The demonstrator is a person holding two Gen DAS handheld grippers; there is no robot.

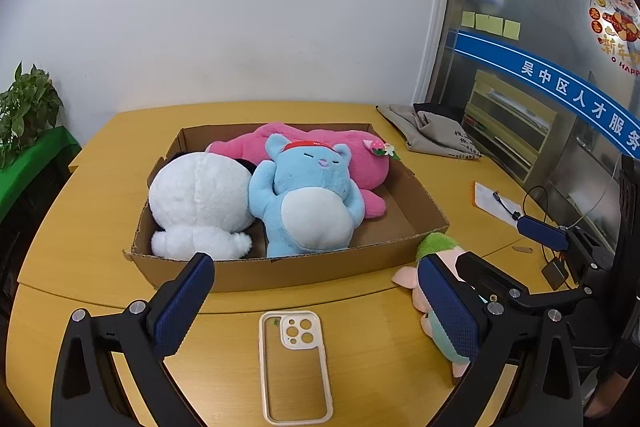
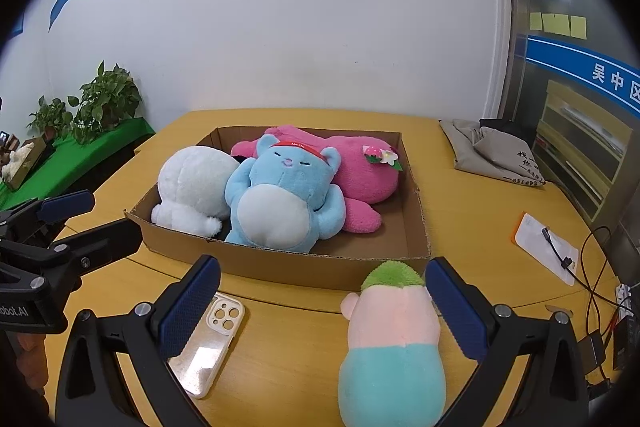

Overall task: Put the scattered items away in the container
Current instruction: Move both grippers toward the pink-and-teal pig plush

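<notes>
White wall is backing a yellow worktop (image 1: 100, 187) where a cardboard box (image 1: 304, 267) is sitting, holding a white plush (image 1: 200, 203), a blue plush (image 1: 308, 203) and a pink plush (image 1: 360, 155). Just in front of the box, a phone case (image 1: 294, 363) is lying flat between the wide-open fingers of the left hand-held gripper (image 1: 316, 311). Near the box's front right corner, a green-haired doll (image 2: 392, 339) is lying between the spread, empty fingers of the right hand-held gripper (image 2: 320, 307).
</notes>
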